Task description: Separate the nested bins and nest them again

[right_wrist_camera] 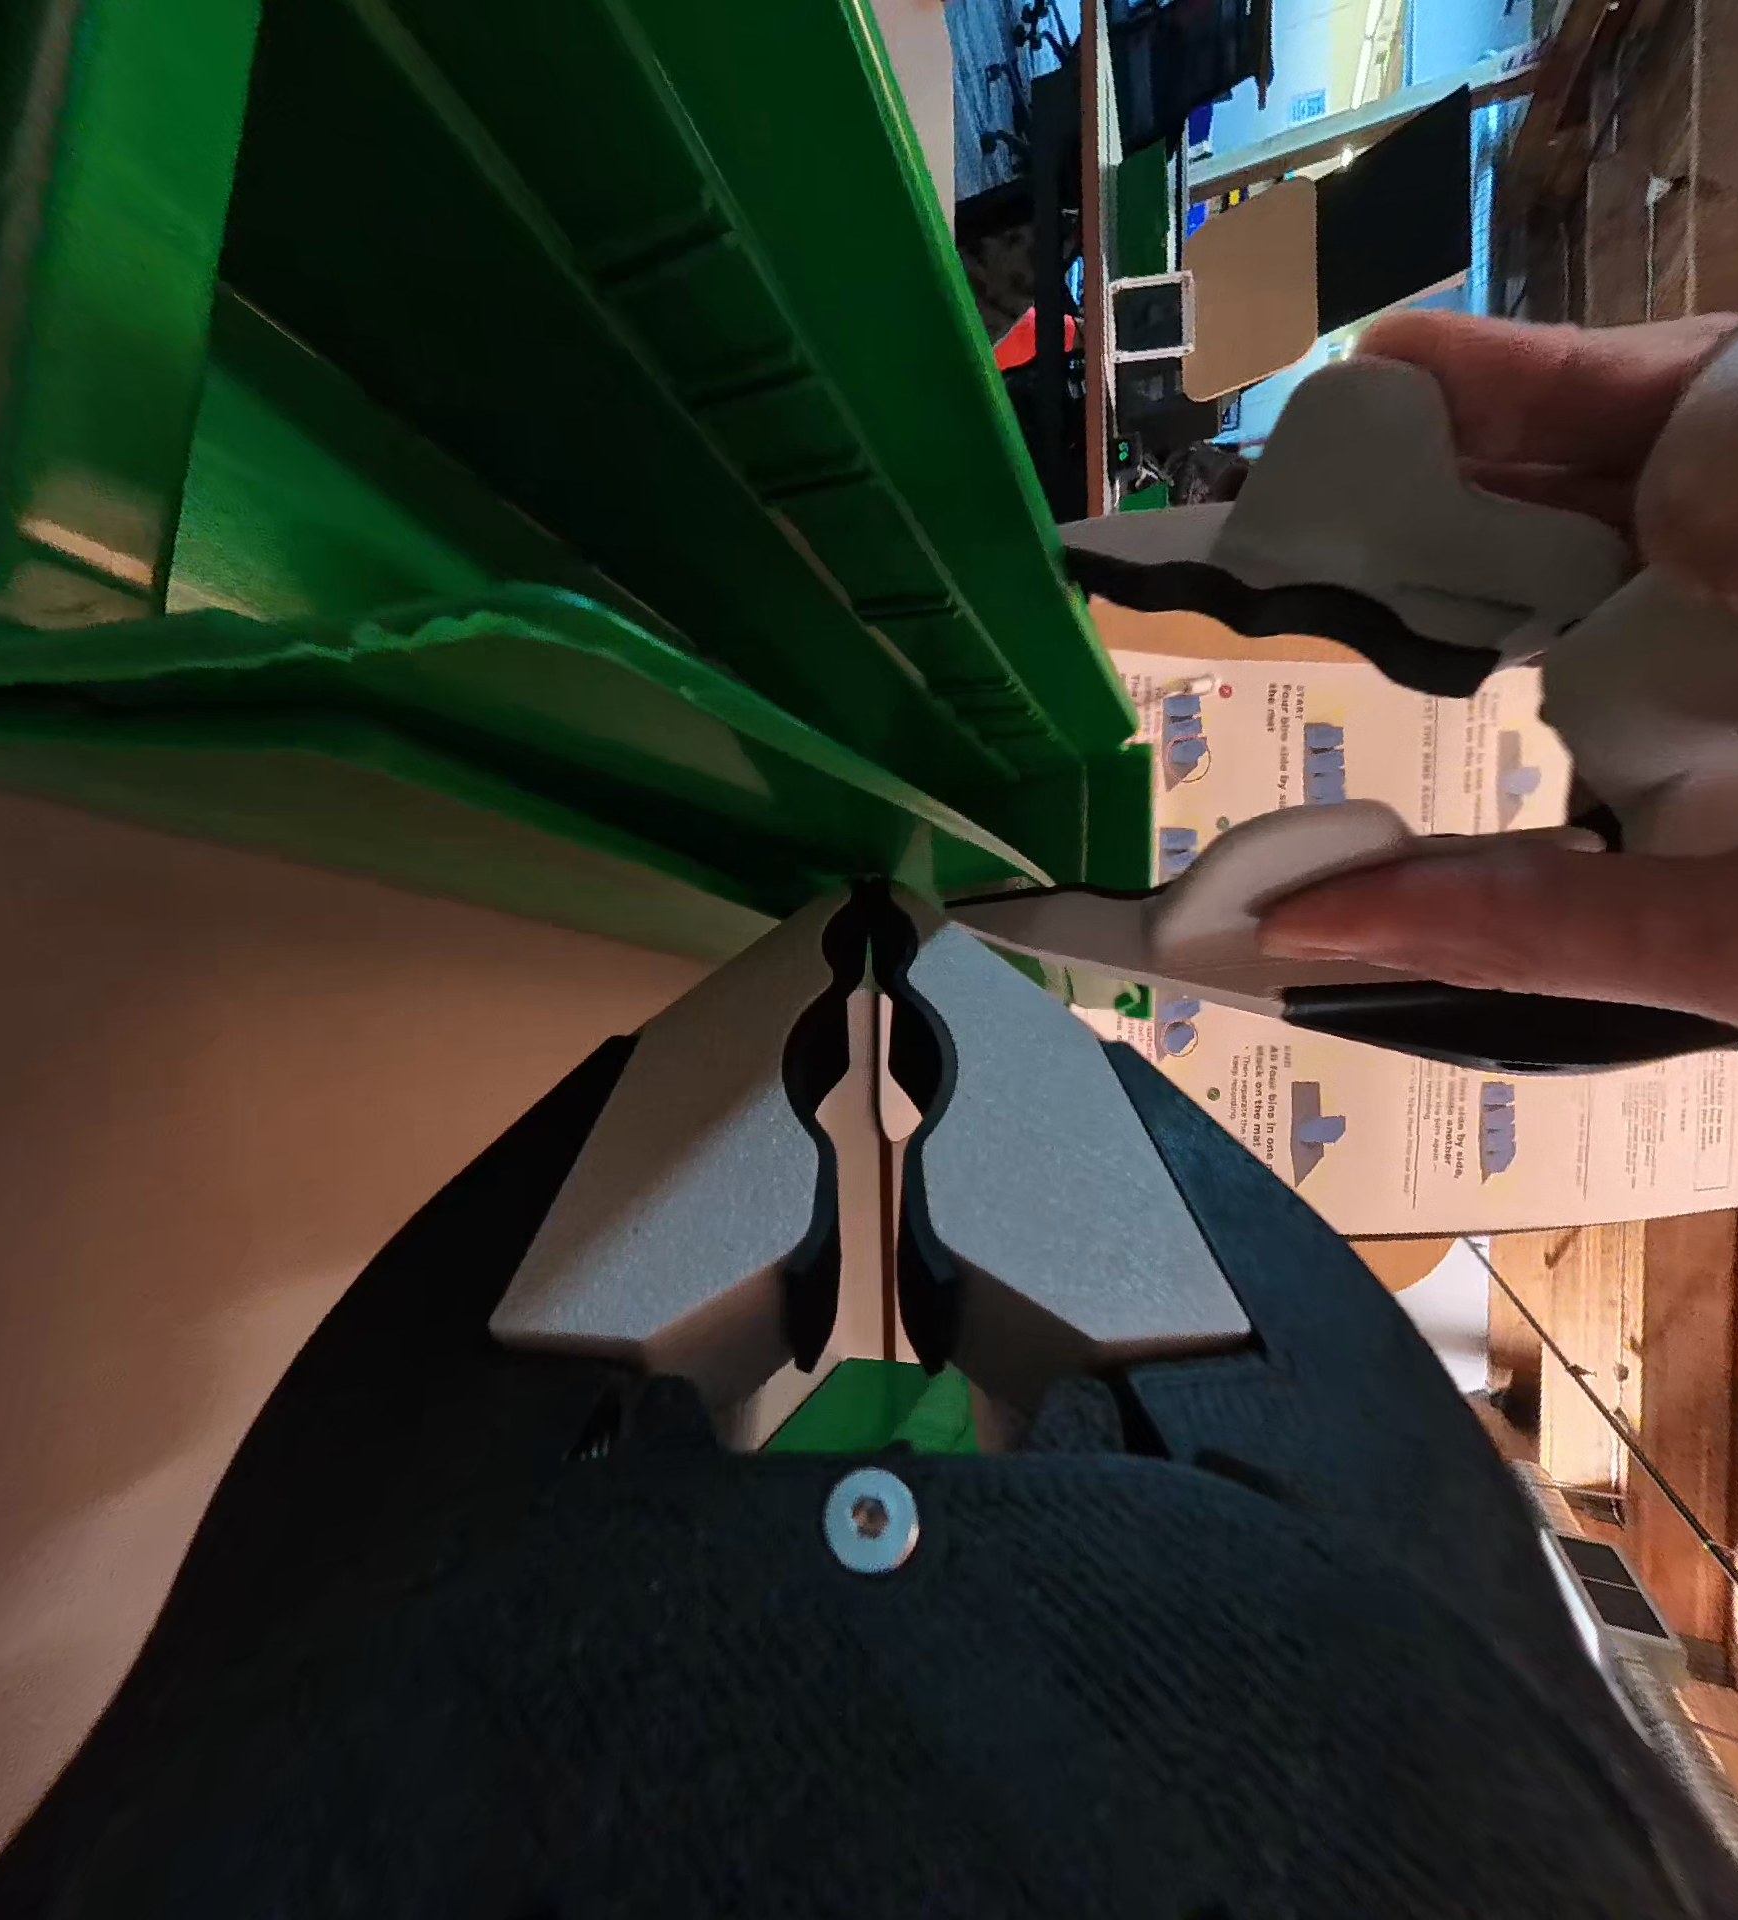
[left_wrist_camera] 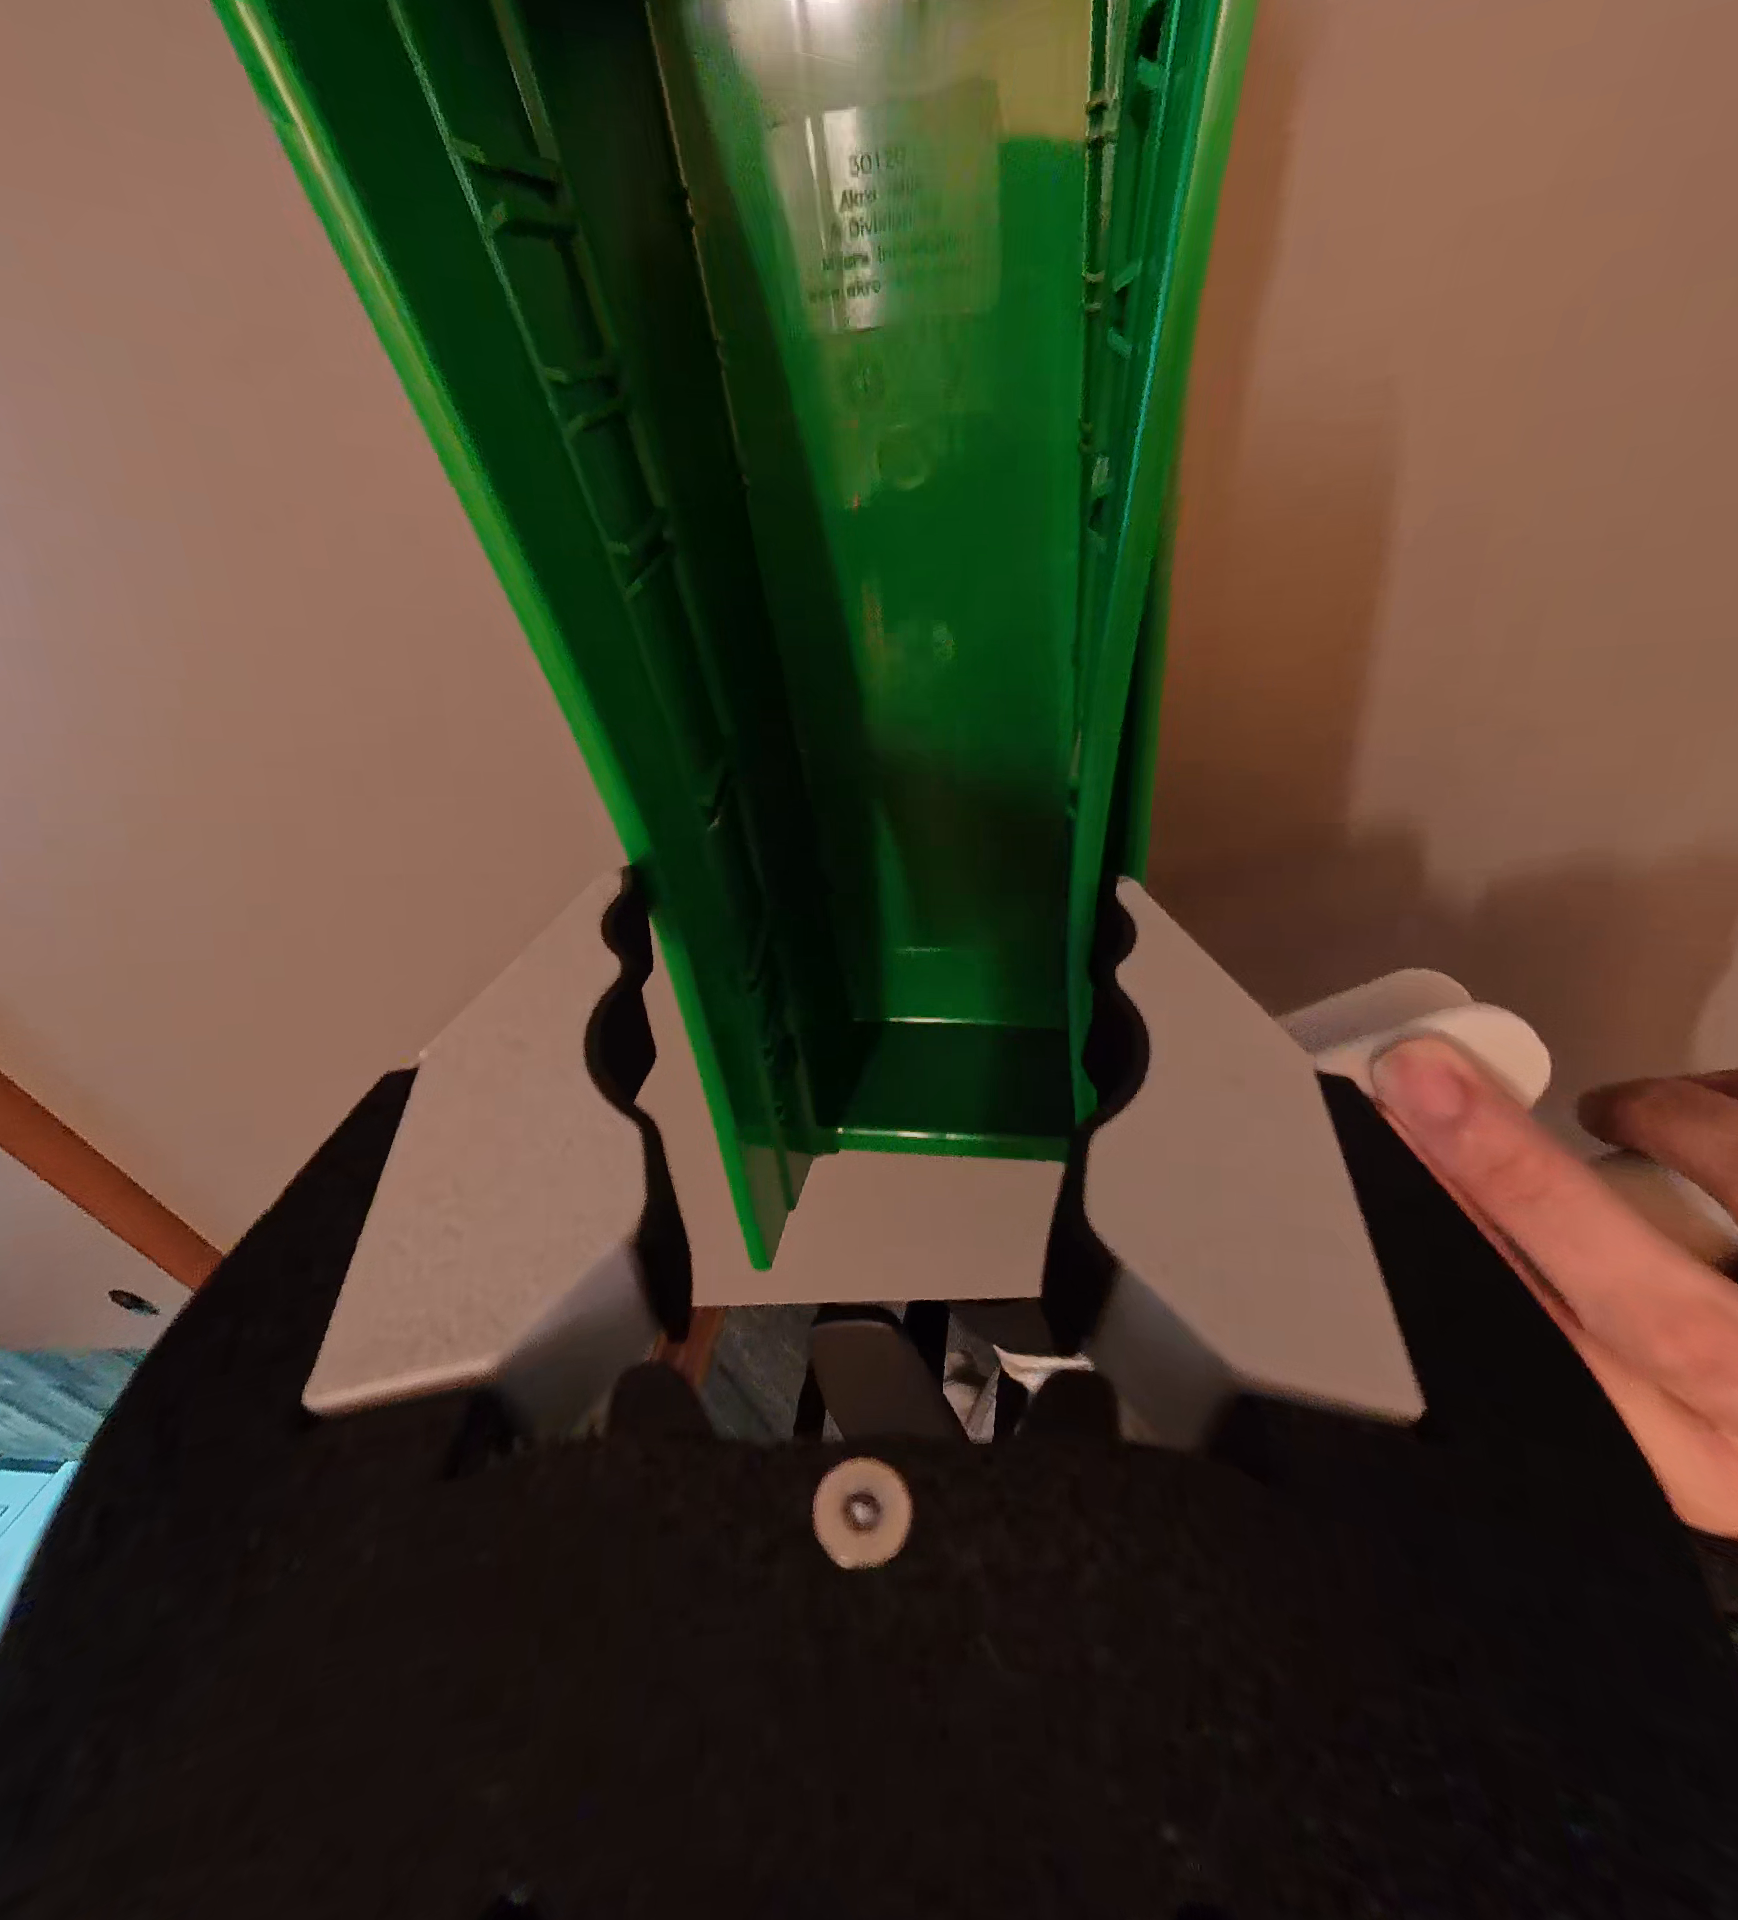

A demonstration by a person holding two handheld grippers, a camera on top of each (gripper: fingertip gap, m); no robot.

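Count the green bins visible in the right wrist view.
2, though others may be hidden: a long ribbed green bin running across the top, and a second green bin beneath it, its edge at the shut right hand-held gripper.

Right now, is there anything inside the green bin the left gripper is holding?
The green bin held in the left gripper looks empty along its visible floor: only moulded markings and glare. Its far end runs out of the frame, so I cannot check that part.
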